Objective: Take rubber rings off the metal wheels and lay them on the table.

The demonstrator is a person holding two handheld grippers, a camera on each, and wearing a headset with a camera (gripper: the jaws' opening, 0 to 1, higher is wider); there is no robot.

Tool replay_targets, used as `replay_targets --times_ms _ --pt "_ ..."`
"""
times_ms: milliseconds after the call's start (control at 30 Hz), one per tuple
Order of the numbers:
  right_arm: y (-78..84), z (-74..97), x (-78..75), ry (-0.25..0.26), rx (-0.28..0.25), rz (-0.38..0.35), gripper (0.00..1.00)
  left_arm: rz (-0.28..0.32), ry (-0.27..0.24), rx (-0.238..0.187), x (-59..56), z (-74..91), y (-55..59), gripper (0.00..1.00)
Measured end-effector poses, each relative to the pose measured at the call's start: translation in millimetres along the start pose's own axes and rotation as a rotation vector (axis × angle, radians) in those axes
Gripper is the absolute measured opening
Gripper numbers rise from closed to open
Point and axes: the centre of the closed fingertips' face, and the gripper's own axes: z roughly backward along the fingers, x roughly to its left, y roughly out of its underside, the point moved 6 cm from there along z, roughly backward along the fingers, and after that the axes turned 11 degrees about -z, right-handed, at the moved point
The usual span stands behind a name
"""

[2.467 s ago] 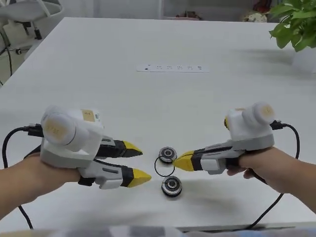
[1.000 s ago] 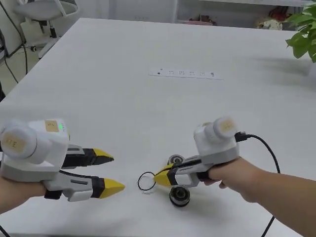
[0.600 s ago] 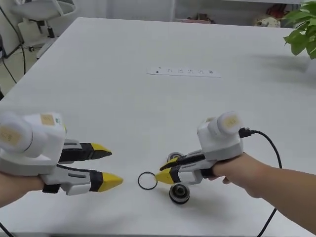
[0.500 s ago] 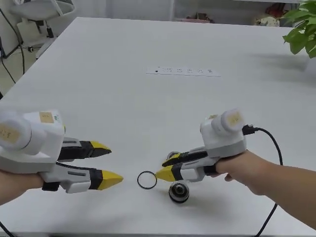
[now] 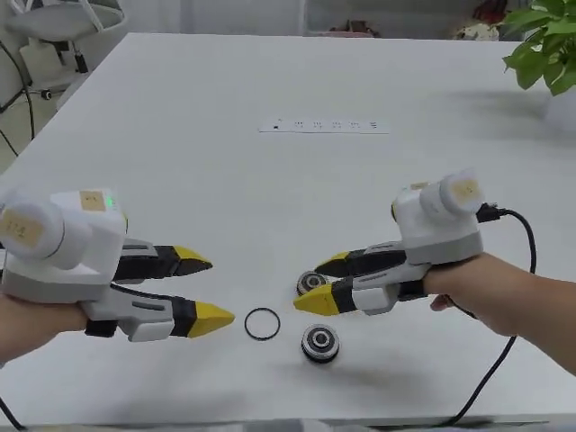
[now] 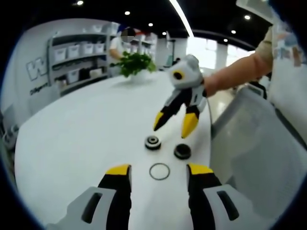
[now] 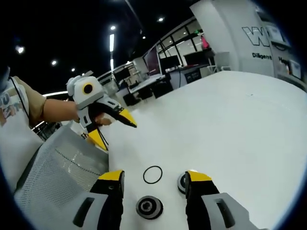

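Both claws are held low over the near edge of the white table (image 5: 180, 135), pointing inward at each other. The left claw (image 5: 205, 290) lies nearly level. In the head view one jaw sits above the other, spread wide with nothing between them. The left hand (image 5: 36, 324) is mostly hidden behind the claw's body and cut off by the frame. The right claw (image 5: 315, 284) tilts slightly down toward the table in the right hand (image 5: 490, 292), whose forearm runs off the right edge. Its jaws are also spread and hold nothing. A black cable (image 5: 508, 333) loops from its rear over the table edge.

The loose rubber ring (image 5: 262, 324) lies flat on the table between the two claws, just off the left claw's lower tip and apart from both wheels. The nearer wheel (image 5: 319, 343) lies in full view just right of the ring. The farther wheel (image 5: 310, 282) sits right behind the right claw's lower jaw, which covers part of it. In the right gripper view a jaw tip likewise hides part of one wheel. Whether either wheel carries a ring on its rim is hard to make out. Far up the table lies a white power strip (image 5: 324, 125), its details too small to read. Plant leaves (image 5: 540, 45) are clipped at the top right corner.
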Motion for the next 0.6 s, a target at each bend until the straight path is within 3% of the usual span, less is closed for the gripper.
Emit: replay_targets --times_ms 200,400,600 --pt "2.6 14.9 1.4 0.002 -0.008 0.012 0.7 -0.019 0.023 -0.003 -2.4 -8.9 -8.4 0.48" --pt "17.2 23.7 2.4 0.014 0.016 0.029 0.81 -0.039 0.053 -0.006 -6.8 -21.7 -16.7 0.48" --pt "33.6 25.7 5.7 0.028 0.05 0.109 0.7 -0.058 0.089 -0.004 -13.2 -37.5 -22.5 0.49"
